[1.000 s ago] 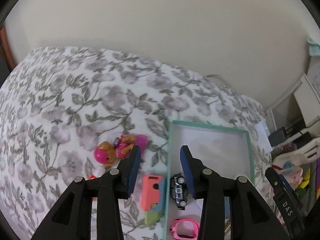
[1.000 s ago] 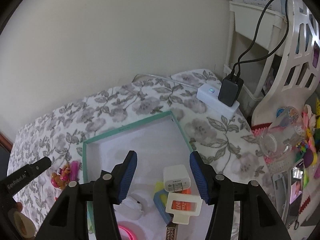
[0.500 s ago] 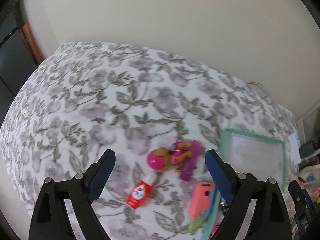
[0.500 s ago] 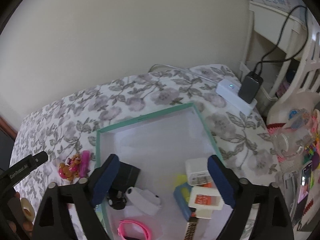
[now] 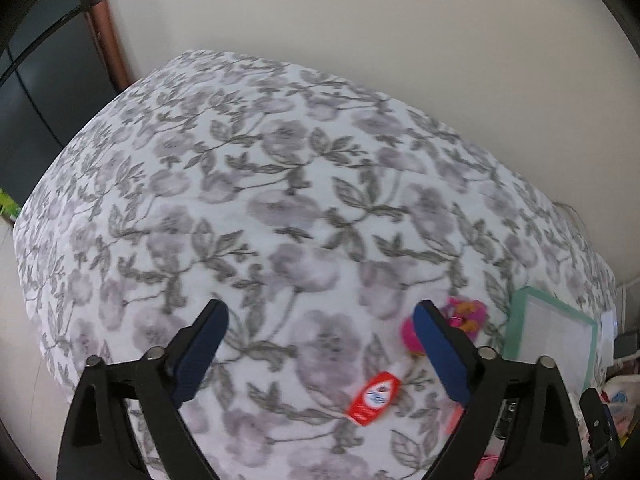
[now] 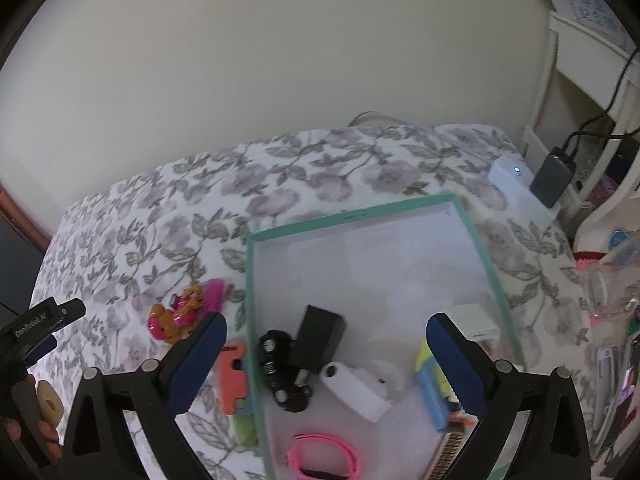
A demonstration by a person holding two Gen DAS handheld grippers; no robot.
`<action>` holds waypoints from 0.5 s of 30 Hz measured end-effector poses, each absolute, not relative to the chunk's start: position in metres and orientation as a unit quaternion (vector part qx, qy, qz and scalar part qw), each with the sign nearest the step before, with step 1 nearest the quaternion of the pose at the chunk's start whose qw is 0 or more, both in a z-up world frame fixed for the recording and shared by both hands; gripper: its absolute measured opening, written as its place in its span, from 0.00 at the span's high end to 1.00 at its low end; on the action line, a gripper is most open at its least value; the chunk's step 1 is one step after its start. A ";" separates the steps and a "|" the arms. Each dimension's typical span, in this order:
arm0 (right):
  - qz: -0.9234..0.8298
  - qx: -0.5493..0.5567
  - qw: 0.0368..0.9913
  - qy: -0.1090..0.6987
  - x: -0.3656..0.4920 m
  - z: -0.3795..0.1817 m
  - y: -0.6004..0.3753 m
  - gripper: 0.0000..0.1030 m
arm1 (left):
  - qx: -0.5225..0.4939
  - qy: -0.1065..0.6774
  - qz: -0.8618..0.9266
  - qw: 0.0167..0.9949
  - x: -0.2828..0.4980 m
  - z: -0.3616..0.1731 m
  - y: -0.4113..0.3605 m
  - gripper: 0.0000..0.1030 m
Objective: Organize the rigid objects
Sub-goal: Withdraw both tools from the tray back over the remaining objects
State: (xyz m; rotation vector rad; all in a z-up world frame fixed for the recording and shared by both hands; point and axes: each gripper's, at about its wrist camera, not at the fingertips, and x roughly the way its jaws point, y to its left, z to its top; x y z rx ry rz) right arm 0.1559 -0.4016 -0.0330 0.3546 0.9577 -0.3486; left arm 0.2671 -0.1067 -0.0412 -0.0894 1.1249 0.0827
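A bed (image 6: pixel 304 168) with a grey floral cover carries everything. On it lie a teal-rimmed tray (image 6: pixel 476 236), a pink toy figure (image 6: pixel 180 312) just beyond the right gripper's left finger, an orange block (image 6: pixel 232 376) beside that finger, and a small red-labelled bottle (image 5: pixel 374 398).

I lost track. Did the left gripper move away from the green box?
Yes. The left gripper swung left, away from the green box, now at the view's right edge. Its fingers have just been opening, with nothing between them.

White lettering "GenRobot.AI" stands on the black body of the left hand-held gripper (image 6: pixel 42 322), seen at the right wrist view's left edge. The red bottle (image 5: pixel 374 398) carries a label too blurred to read.
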 end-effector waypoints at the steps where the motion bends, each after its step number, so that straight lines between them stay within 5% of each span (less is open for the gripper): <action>1: -0.160 0.166 0.858 0.459 0.159 -0.034 -0.396 0.01 | -0.045 0.534 0.039 0.843 0.268 -0.042 -0.102 0.04; 15: -0.115 0.153 0.851 0.489 0.180 -0.051 -0.346 0.01 | -0.072 0.556 0.049 0.827 0.270 -0.052 -0.066 0.04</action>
